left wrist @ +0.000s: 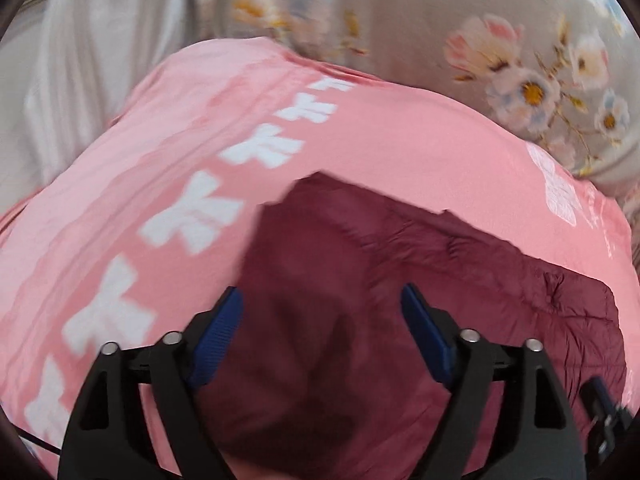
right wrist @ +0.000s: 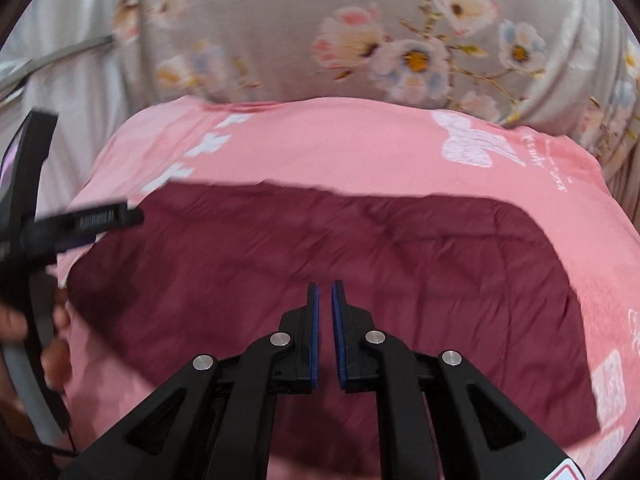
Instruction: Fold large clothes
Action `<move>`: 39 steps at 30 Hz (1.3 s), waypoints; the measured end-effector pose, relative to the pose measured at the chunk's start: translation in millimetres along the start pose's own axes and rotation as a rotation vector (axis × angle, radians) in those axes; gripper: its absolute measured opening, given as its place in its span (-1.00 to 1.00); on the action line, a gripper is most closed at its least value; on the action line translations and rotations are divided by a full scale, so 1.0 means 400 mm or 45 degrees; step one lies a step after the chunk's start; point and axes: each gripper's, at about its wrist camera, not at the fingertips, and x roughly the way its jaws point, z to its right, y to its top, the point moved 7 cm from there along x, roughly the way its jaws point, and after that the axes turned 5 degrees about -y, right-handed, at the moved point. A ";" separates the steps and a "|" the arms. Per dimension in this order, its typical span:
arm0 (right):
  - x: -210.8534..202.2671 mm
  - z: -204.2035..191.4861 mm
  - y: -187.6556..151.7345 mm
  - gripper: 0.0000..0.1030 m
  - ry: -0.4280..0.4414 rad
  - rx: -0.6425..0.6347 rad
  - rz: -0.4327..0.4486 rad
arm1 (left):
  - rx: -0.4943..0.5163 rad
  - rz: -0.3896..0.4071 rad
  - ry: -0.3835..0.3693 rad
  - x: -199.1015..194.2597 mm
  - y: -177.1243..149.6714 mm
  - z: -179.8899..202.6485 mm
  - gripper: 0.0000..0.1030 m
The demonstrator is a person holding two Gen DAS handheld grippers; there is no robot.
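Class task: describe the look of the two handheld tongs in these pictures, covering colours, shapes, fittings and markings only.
Both tongs, left tongs and right tongs, share one build: matte black angular linkage arms with triangular cut-outs, round silver pivot pins, and flat fingers faced with ribbed blue pads. A red-and-white label corner shows on the right one. A thin black cable hangs beside the left one's handle.

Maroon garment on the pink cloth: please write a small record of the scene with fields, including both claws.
garment: maroon quilted garment, spread flat
lies on: pink cloth with white print
beneath both: grey floral bedsheet
left claw: left claw, jaws wide apart, above the garment, nothing between them
right claw: right claw, jaws nearly closed, a thin gap remains, nothing gripped, above the garment
picture quality: left wrist view is blurred by motion
fold state: garment's far edge looks straight; whether it is already folded cannot be told
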 end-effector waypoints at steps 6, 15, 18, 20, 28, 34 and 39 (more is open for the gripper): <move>-0.030 -0.082 -0.103 -0.81 0.029 -0.006 -0.021 | -0.163 -0.129 0.025 -0.009 -0.118 -0.175 0.63; 0.050 -0.053 -0.126 -0.84 0.000 0.113 -0.121 | -0.421 -0.161 -0.168 0.039 -0.154 -0.225 0.87; 0.064 -0.052 -0.135 -0.85 -0.001 0.117 -0.149 | -0.419 -0.153 -0.149 0.053 -0.151 -0.211 0.90; 0.063 -0.052 -0.136 -0.85 0.001 0.119 -0.155 | -0.392 -0.147 -0.120 0.063 -0.146 -0.201 0.90; 0.065 -0.050 -0.135 -0.85 -0.007 0.108 -0.168 | -0.369 -0.146 -0.144 0.077 -0.136 -0.145 0.49; 0.068 -0.040 -0.130 -0.85 0.015 0.125 -0.175 | -0.307 -0.133 -0.284 0.011 -0.112 -0.074 -0.67; 0.034 -0.018 -0.136 -0.86 0.082 0.201 -0.161 | -0.263 -0.034 -0.424 -0.119 -0.065 -0.032 -0.76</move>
